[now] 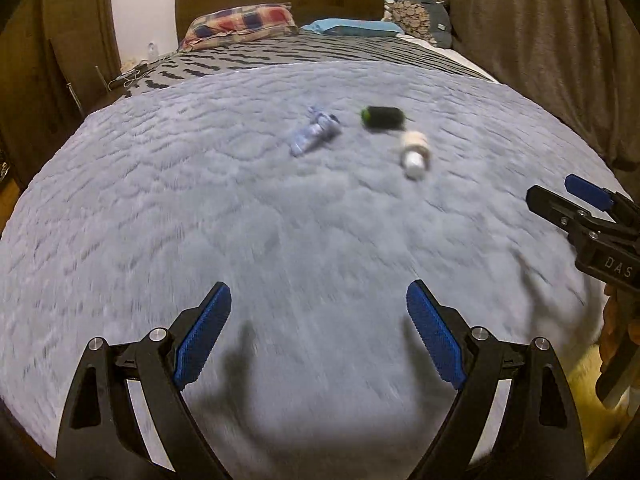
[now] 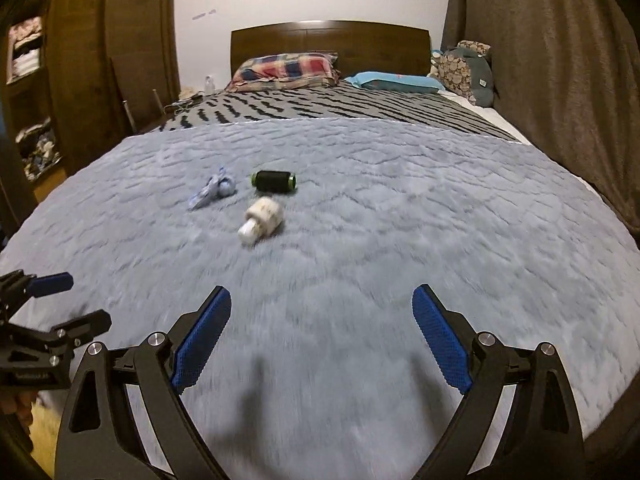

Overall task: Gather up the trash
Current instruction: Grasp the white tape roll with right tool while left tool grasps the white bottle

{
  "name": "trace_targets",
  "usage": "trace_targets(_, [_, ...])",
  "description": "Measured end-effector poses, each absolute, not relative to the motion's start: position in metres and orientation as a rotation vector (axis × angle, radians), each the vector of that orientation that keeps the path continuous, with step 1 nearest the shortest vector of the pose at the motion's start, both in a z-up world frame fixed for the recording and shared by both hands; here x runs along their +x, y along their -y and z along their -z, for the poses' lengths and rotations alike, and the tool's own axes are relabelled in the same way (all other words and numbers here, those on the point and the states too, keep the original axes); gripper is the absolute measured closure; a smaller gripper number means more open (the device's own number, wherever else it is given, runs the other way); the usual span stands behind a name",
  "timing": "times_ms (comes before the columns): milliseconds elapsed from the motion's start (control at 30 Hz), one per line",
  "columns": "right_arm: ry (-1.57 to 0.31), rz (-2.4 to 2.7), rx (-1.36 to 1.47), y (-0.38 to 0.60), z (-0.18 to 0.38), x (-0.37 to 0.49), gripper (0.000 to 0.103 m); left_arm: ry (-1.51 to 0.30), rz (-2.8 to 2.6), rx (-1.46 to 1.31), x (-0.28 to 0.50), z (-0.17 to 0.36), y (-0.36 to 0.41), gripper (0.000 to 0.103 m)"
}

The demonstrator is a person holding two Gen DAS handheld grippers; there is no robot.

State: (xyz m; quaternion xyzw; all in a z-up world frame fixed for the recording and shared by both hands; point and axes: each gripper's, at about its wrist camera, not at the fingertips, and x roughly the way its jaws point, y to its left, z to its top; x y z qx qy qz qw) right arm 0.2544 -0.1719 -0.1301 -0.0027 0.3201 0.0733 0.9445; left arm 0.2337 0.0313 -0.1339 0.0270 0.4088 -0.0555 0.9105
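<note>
Left tongs [image 1: 319, 332]: spread wide, nothing between the blue pads, hanging over the near part of the bed; also seen at the left edge of the right wrist view.
Right tongs [image 2: 322, 336]: spread wide as well, nothing between the pads, over the near part of the bed; seen at the right edge of the left wrist view, where part of a hand [image 1: 616, 332] shows below them.
Trash: 3 pieces lie close together on the grey-blue blanket [image 2: 400, 220], well ahead of both tongs.
Crumpled wrapper [image 2: 212, 192]: pale blue and white, leftmost of the 3.
Black spool [image 2: 274, 181]: dark cylinder with green ends, lying on its side, just right of the wrapper.
White bottle [image 2: 260, 220]: small, lying on its side, cap end toward the camera, just in front of the spool; blurred.
Bed beyond: striped grey-and-black cover [image 2: 320, 108], then a plaid pillow [image 2: 286, 66] and a light blue pillow [image 2: 394, 80] against a wooden headboard [image 2: 332, 42].
Surroundings: brown curtain [image 2: 560, 80] on the right, wooden wardrobe [image 2: 100, 60] on the left.
</note>
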Motion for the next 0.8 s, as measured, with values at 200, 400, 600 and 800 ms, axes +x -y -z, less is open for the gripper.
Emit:
trace_targets(200, [-0.723,-0.207,0.04,0.139,0.139,0.311,0.032,-0.855,0.092,0.042,0.267,0.141,-0.041,0.018])
trace_targets(400, [-0.819,-0.225,0.108,0.114,0.151,0.356,0.044,-0.861,0.092,0.046,0.286,0.146,-0.045,0.018])
trace_targets(600, [-0.881,-0.206,0.144,0.106,0.161,0.379,0.052,-0.861,0.095,0.053,0.306,0.149,-0.049,0.018])
trace_targets(800, [-0.878,-0.226,0.149,0.109,0.161,0.383,0.068,-0.877,0.098,0.048,0.322,0.155,-0.048,0.018])
